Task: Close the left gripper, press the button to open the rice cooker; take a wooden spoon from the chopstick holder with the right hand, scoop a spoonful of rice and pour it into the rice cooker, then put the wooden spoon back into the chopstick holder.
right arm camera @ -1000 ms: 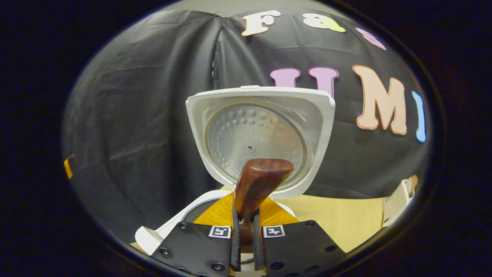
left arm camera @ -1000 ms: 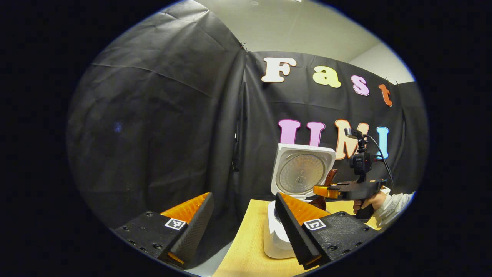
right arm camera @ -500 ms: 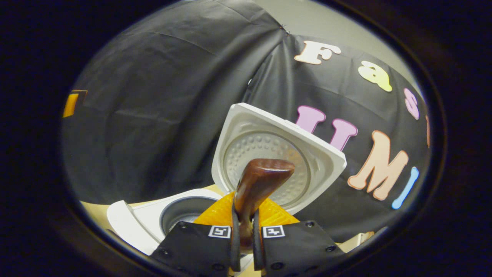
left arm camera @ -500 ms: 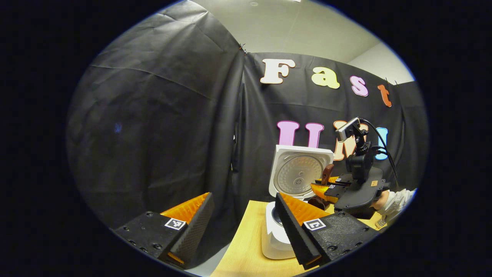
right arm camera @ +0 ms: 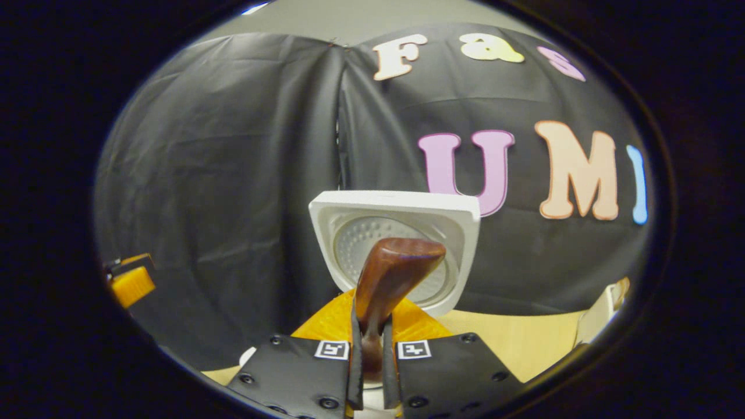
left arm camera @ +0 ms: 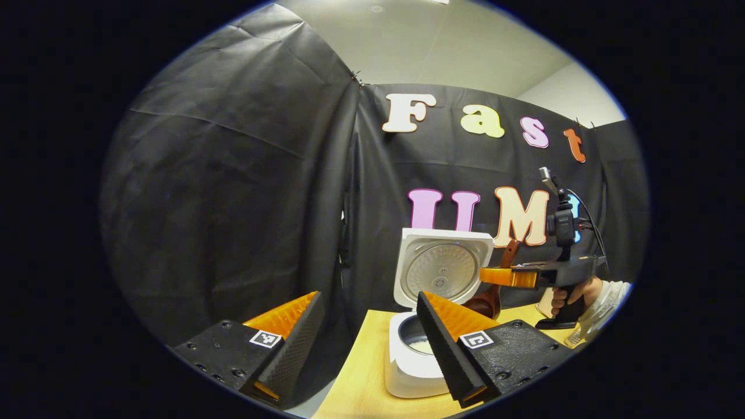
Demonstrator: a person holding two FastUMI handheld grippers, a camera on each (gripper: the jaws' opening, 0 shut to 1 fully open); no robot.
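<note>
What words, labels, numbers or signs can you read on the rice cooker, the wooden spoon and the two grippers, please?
rice cooker: no text readable on its body or open lid.
wooden spoon: no text.
left gripper: no words; each finger carries a square marker, a black-and-white pattern.
right gripper: the same kind of patterned squares, no words.

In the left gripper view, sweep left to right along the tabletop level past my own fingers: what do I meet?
Rice cooker with its lid standing open → wooden spoon → right gripper, shut on the spoon's handle → hand holding that gripper.
</note>
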